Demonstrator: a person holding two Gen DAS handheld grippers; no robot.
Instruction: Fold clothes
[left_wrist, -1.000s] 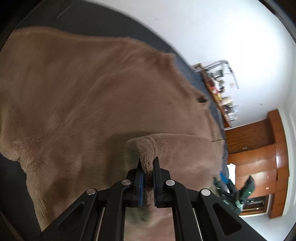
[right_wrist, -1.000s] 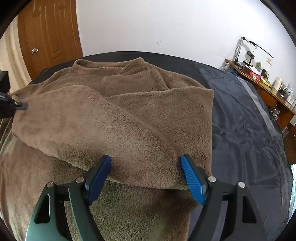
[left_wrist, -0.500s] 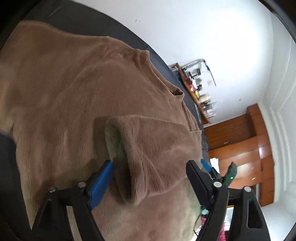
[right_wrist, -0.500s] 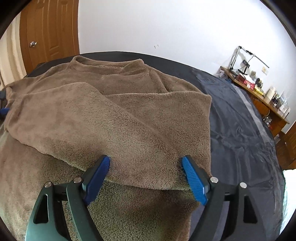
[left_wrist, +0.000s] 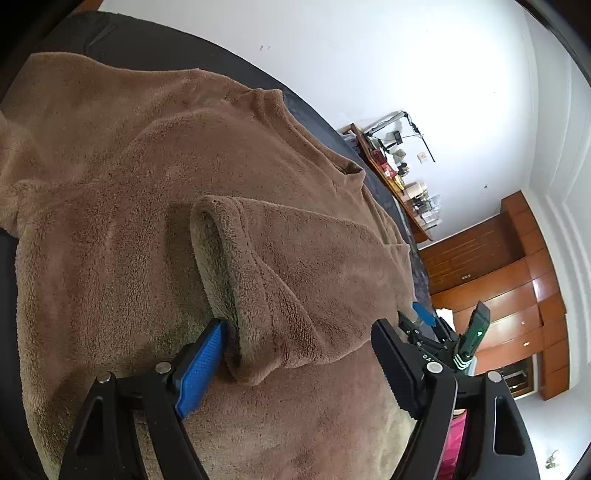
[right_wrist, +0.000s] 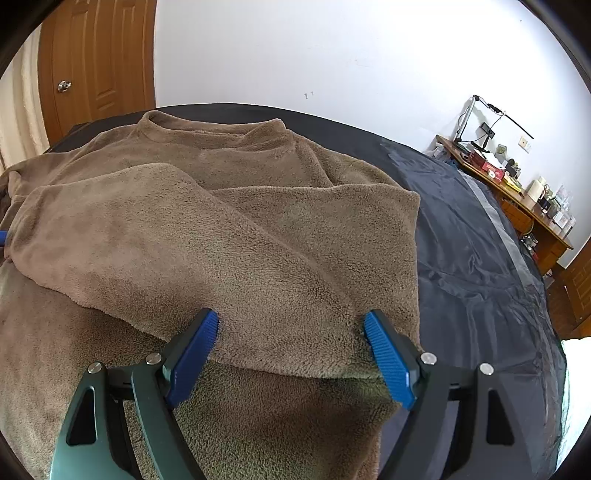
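Observation:
A brown fleece sweater (left_wrist: 110, 155) lies flat on a dark sheet, neck towards the wall; it also shows in the right wrist view (right_wrist: 221, 155). One sleeve (left_wrist: 295, 266) is folded across the body (right_wrist: 166, 236). My left gripper (left_wrist: 299, 354) is open, its jaws either side of the sleeve's cuff end, holding nothing. My right gripper (right_wrist: 291, 350) is open over the folded edge near the sweater's side, holding nothing. The right gripper also shows in the left wrist view (left_wrist: 439, 328).
The dark sheet (right_wrist: 472, 258) covers the bed to the right of the sweater. A cluttered wooden desk (right_wrist: 517, 192) stands by the white wall. A wooden door (right_wrist: 96, 62) is at the back left; wooden cabinets (left_wrist: 517, 280) show in the left view.
My left gripper let go of the sleeve's cuff and opened wide; the sleeve now lies on the sweater's body. My right gripper stayed open and barely moved.

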